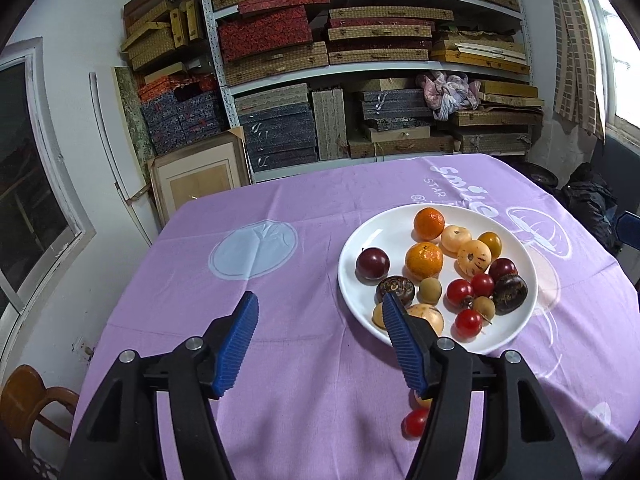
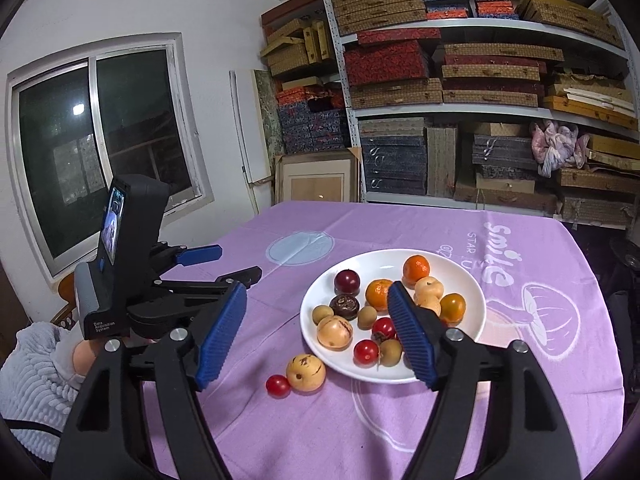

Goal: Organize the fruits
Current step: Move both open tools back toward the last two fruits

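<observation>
A white plate (image 1: 352, 280) (image 2: 312, 328) on the purple tablecloth holds several fruits: two oranges (image 1: 424, 260) (image 2: 379, 292), a dark plum (image 1: 372, 263) (image 2: 347, 281), cherry tomatoes (image 1: 460, 290) (image 2: 365, 352), pale peach-coloured fruits and brown ones. Off the plate, a cherry tomato (image 2: 278, 385) (image 1: 415, 422) and a pale spotted fruit (image 2: 305, 372) lie on the cloth near its front rim. My left gripper (image 1: 320, 312) is open and empty, left of the plate; it also shows in the right wrist view (image 2: 224, 262). My right gripper (image 2: 316, 304) is open and empty above the plate's near side.
Shelves stacked with boxes (image 2: 440, 80) stand behind the table. A window (image 2: 100, 140) is at the left. A wooden chair (image 1: 28, 404) stands by the table's left edge. A framed picture (image 1: 200, 176) leans against the shelves.
</observation>
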The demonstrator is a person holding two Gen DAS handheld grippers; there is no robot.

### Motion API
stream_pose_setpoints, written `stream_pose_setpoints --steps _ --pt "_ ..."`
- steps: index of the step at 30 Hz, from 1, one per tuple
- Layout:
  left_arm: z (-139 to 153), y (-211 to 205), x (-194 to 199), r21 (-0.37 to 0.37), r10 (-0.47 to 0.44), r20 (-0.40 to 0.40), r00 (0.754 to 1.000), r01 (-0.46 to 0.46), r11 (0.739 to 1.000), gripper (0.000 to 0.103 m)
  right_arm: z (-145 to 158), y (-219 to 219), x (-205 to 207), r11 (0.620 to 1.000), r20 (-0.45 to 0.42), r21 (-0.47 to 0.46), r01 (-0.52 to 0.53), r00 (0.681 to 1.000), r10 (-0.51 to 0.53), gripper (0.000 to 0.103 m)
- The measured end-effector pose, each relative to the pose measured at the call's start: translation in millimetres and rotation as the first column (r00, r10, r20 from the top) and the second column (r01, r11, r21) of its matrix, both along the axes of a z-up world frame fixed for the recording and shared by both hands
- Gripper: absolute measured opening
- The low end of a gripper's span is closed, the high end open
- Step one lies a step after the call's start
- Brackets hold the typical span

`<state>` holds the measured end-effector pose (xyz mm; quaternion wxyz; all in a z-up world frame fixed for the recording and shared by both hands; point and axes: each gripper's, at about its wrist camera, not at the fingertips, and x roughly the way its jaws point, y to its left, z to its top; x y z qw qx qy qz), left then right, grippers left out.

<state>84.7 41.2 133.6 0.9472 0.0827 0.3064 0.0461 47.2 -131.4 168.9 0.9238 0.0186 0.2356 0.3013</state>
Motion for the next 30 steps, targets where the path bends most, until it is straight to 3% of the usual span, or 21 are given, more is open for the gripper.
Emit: stream_pose_setpoints --steps 6,13,20,30 --pt "-9 -1 -28 0.003 0.005 0.019 1.0 -0.006 1.0 0.07 -42 -23 -28 0.997 -0.05 0.063 0.05 0.998 -0.047 0.083" --pt "-45 -4 -42 -0.058 -0.021 -0.011 1.0 0.02 0.998 0.074 -92 -48 -18 0.981 -0.206 0.098 0.17 0.967 -0.147 0.09" --pt "-87 1 -46 -0.099 -0.068 -0.093 0.993 0.058 0.993 0.077 -106 -65 -4 0.959 -0.273 0.132 0.249 0.94 -0.206 0.095" --pt "-102 -22 -38 -0.067 -0.153 -0.142 0.978 0.145 0.987 0.077 -114 -58 3 0.964 -0.311 0.111 0.241 0.93 -0.197 0.096"
